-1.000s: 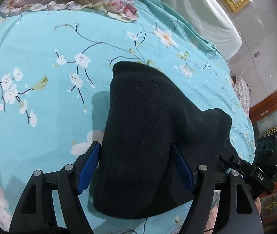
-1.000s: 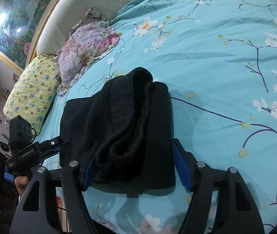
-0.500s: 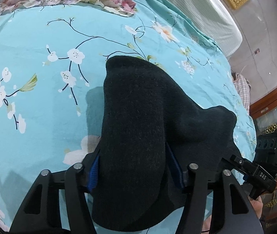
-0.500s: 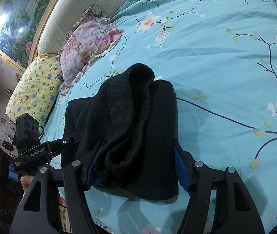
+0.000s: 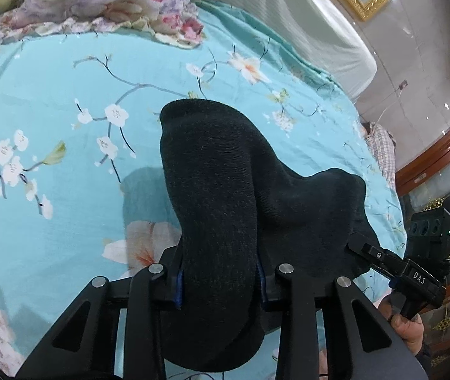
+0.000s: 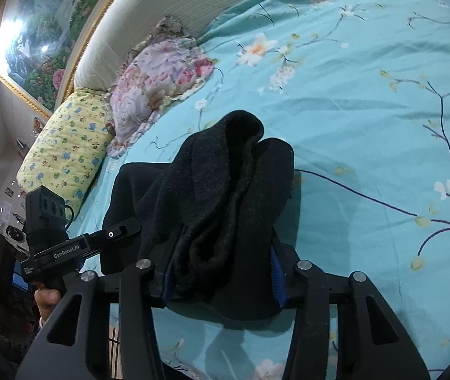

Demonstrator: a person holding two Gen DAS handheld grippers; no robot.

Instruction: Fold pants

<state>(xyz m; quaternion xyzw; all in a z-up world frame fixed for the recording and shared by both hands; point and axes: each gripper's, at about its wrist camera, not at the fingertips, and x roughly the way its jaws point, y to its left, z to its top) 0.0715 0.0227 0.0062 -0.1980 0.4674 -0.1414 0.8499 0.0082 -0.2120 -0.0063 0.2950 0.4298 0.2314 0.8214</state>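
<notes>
The black knit pants [image 5: 218, 190] lie as a thick folded bundle on the teal floral bedsheet [image 5: 50, 95]. My left gripper [image 5: 220, 285] has its jaws closing, and the blue pads squeeze the near end of the bundle so that it bulges between them. In the right wrist view the pants [image 6: 225, 190] show rolled layers and a flat part trailing to the left. My right gripper [image 6: 223, 278] is closing too, with the bunched fabric filling the gap between its pads. A finger of the right gripper [image 5: 372, 253] shows at the bundle's right edge.
A pink floral pillow [image 5: 98, 3] and a yellow patterned pillow [image 6: 66, 152] lie against the padded headboard [image 5: 288, 9]. A wooden cabinet [image 5: 440, 164] stands beyond the bed's right edge. A person's hand [image 5: 405, 329] holds the right gripper's handle.
Both pairs of jaws have narrowed onto the pants, the left much more. The bundle between the left pads has been pinched narrower and bulges upward.
</notes>
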